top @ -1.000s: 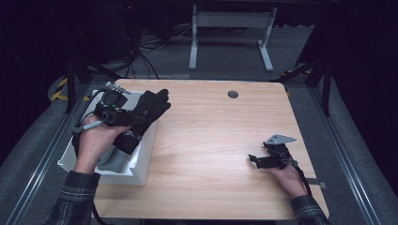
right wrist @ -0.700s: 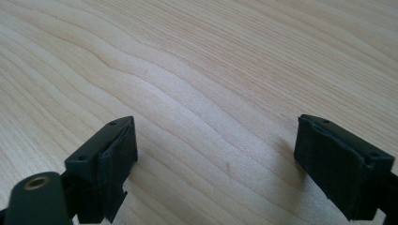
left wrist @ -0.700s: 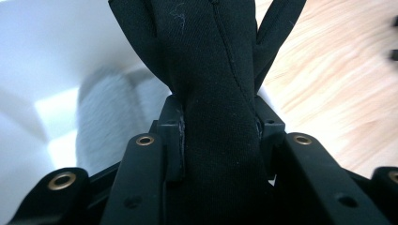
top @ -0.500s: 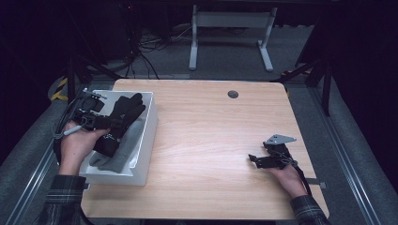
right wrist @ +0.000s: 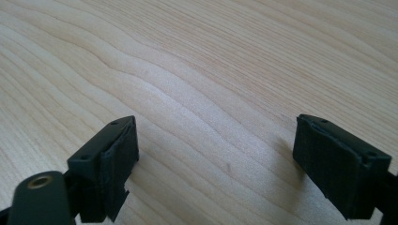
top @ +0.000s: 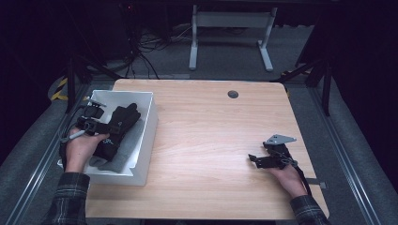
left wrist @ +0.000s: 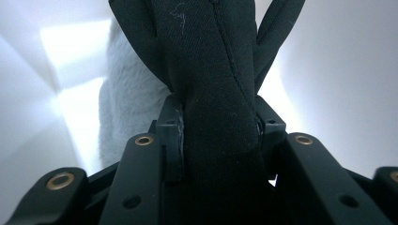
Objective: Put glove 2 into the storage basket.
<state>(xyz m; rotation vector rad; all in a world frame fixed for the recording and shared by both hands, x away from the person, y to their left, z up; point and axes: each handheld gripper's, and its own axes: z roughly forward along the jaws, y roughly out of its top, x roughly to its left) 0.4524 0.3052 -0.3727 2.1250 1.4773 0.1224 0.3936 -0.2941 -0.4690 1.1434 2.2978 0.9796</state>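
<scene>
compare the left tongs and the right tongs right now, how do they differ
1. The left tongs are shut on the black fabric glove; the right tongs stand wide open with nothing between them.
2. The left tongs sit over the white plastic bin, while the right tongs are low over the bare light wooden table.
Both are black two-jaw tools, each held in a hand.

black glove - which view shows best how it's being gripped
The left gripper view: the black glove fills the gap between the jaws, pinched tight, its fingers fanning out above. The high view shows the left gripper holding it over the white bin, but too small to show the grip. The right gripper view shows bare wood.
</scene>
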